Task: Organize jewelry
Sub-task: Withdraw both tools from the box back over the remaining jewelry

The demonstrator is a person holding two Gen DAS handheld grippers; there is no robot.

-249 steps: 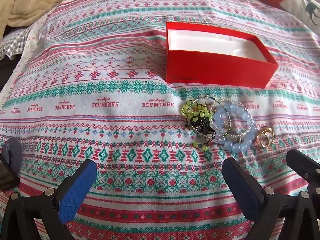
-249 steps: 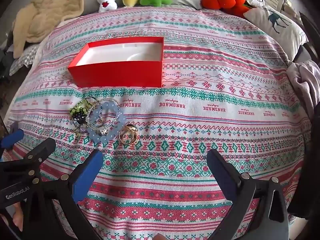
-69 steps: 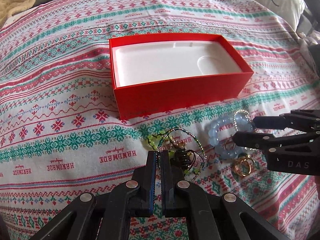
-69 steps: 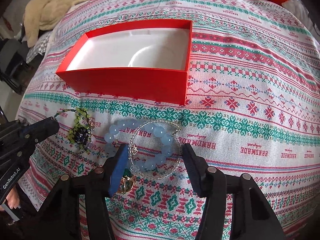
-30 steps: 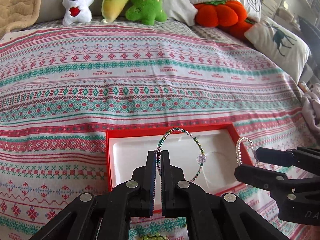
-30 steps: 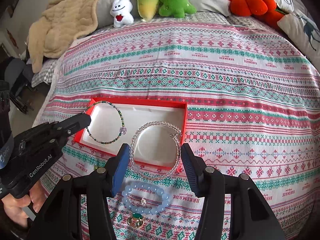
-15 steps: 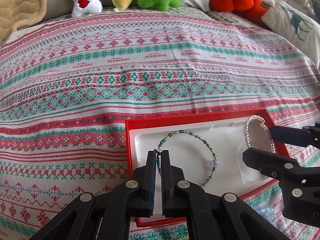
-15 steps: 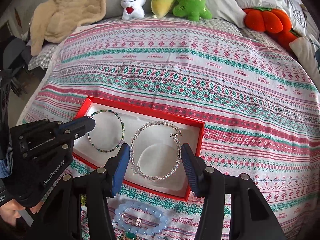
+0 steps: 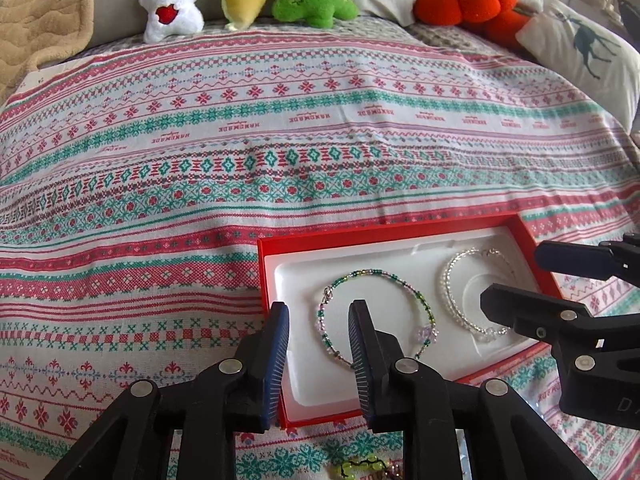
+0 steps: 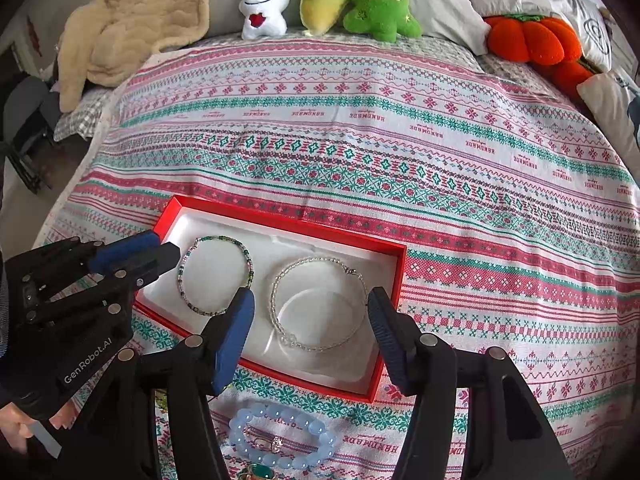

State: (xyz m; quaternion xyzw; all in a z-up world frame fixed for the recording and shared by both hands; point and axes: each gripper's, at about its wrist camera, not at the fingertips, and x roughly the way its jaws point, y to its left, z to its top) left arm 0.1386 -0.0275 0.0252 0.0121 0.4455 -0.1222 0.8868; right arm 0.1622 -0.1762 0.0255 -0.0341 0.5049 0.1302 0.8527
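A red box point(image 9: 400, 232) with a white insert lies on the patterned bedspread; it also shows in the right wrist view point(image 10: 392, 280). A green beaded bracelet point(image 9: 416, 292) point(image 10: 216, 276) lies in its left half and a clear beaded bracelet point(image 9: 452, 292) point(image 10: 320, 304) in its right half. My left gripper point(image 9: 318, 344) is open and empty over the box's left end. My right gripper point(image 10: 310, 332) is open and empty above the clear bracelet. A pale blue bead bracelet point(image 10: 280, 436) with a small ring point(image 10: 274, 444) inside lies in front of the box, beside a green-stone ring point(image 10: 260, 472).
Green bead jewelry point(image 9: 360, 468) lies on the bedspread point(image 10: 400, 140) near the box's front. Plush toys point(image 10: 320, 0), an orange pumpkin cushion point(image 10: 532, 44) and pillows line the far edge. A beige blanket point(image 10: 128, 16) lies at the far left.
Both grippers carried their bracelets into the box. The left gripper opened and let the green bracelet drop onto the insert. The clear bracelet now lies flat in the box, free of the right gripper.
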